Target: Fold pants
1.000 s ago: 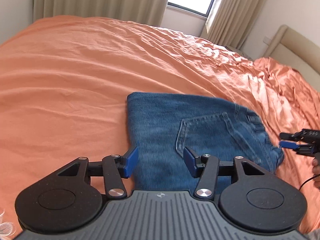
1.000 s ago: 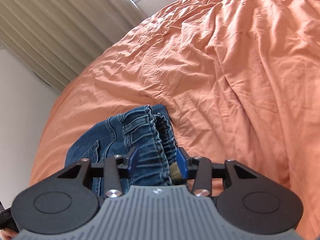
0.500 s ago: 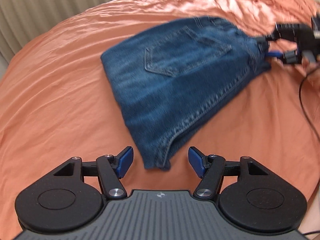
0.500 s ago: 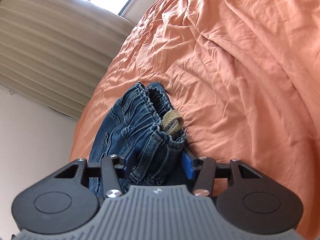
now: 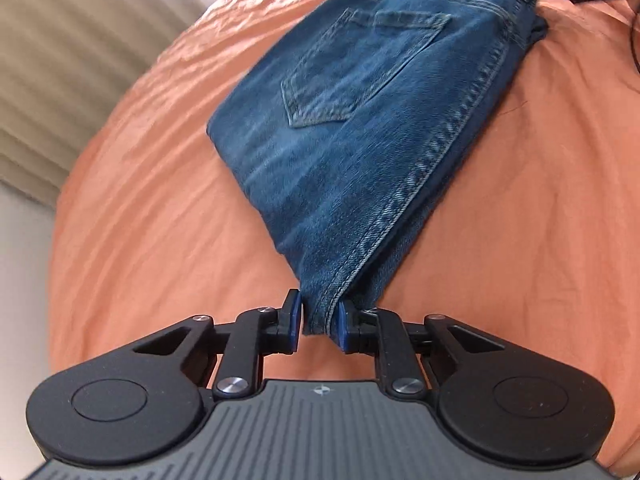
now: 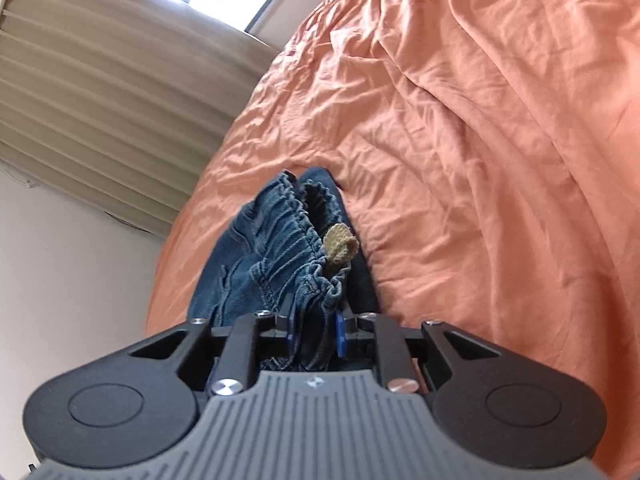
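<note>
Left wrist: left gripper [image 5: 319, 326], jaws just closing, clamped the near corner of the jeans [image 5: 360, 128] lying on the bedsheet [image 5: 160, 208]. Right wrist: right gripper [image 6: 314, 330], also just closing, pinched the bunched waistband [image 6: 296, 236]. Risk: thick layers slipping on lifting.

The orange bedspread [image 5: 140, 208] lies bare and open on both long sides of the folded jeans [image 5: 360, 140], so a hand could pass freely there. The jeans themselves lie across the middle, pinched at one corner by the left gripper [image 5: 318, 322] and at the waistband by the right gripper [image 6: 314, 330]. Beige curtains [image 6: 100, 112] and a wall [image 6: 72, 288] close off the bed's far edge.
</note>
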